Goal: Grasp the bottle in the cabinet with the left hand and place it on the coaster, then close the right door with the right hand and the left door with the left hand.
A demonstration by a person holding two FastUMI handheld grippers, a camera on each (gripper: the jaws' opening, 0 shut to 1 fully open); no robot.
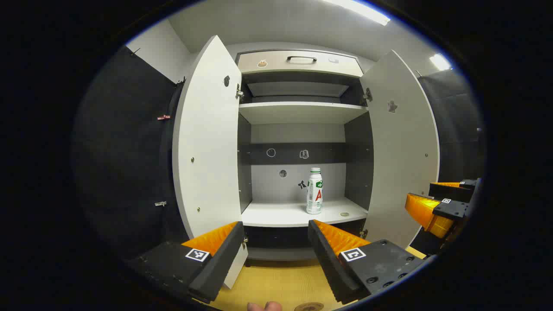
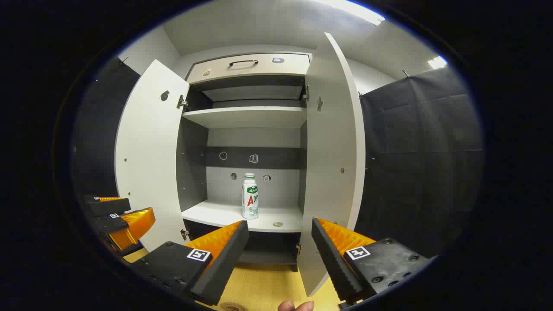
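Bottle (image 1: 314,191) upright on shelf (image 1: 276,216), straight ahead of left gripper (image 1: 274,235), slightly right of its axis; fingers spread, empty. Right gripper (image 2: 278,237) spread too.

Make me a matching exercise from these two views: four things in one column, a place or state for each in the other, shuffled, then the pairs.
Things:
1. bottle
2. drawer
3. left door
4. left gripper

States or places:
A. swung open
B. upright on the lower shelf
C. open, holding nothing
D. shut, at the cabinet's top

Pairs: 1-B, 2-D, 3-A, 4-C
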